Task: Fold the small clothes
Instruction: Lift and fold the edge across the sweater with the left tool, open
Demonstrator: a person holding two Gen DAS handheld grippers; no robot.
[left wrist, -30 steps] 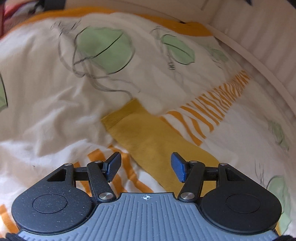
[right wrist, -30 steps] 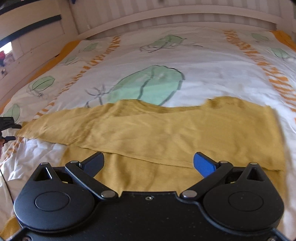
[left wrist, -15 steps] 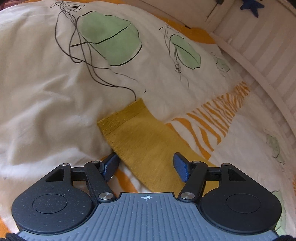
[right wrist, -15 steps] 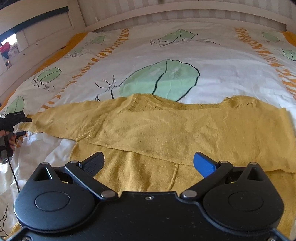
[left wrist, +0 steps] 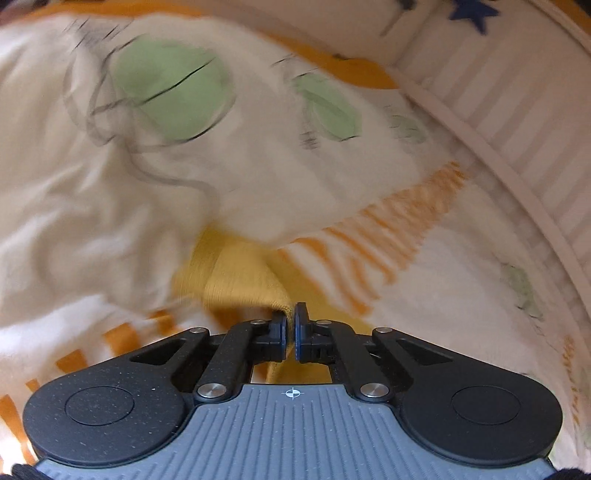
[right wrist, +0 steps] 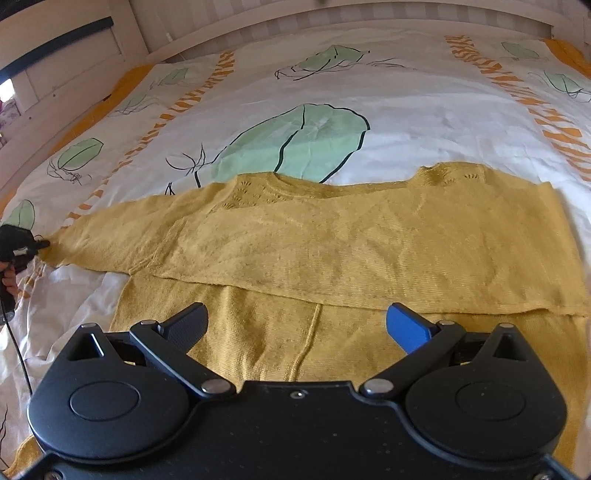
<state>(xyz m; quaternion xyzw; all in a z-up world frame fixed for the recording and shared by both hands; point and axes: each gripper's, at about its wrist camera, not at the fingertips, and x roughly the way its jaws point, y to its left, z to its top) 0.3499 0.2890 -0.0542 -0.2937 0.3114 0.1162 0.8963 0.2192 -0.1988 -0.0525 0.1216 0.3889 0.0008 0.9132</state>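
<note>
A mustard-yellow knit sweater (right wrist: 332,251) lies flat on the bed, one sleeve folded across its body and the other sleeve stretched out to the left. My left gripper (left wrist: 290,325) is shut on that sleeve's cuff (left wrist: 236,273), which bunches up between the pads. It also shows small at the left edge of the right wrist view (right wrist: 22,243), pinching the sleeve end. My right gripper (right wrist: 297,325) is open and empty, hovering over the sweater's lower body.
The bed cover (right wrist: 406,122) is white with green leaf prints and orange stripes. A white striped headboard (right wrist: 332,14) runs along the far side and a bed rail (left wrist: 498,155) curves at the right of the left wrist view.
My left gripper went from open around the sleeve cuff to shut on it, and its view is now blurred by motion. The right gripper stays open and has drawn back and up a little.
</note>
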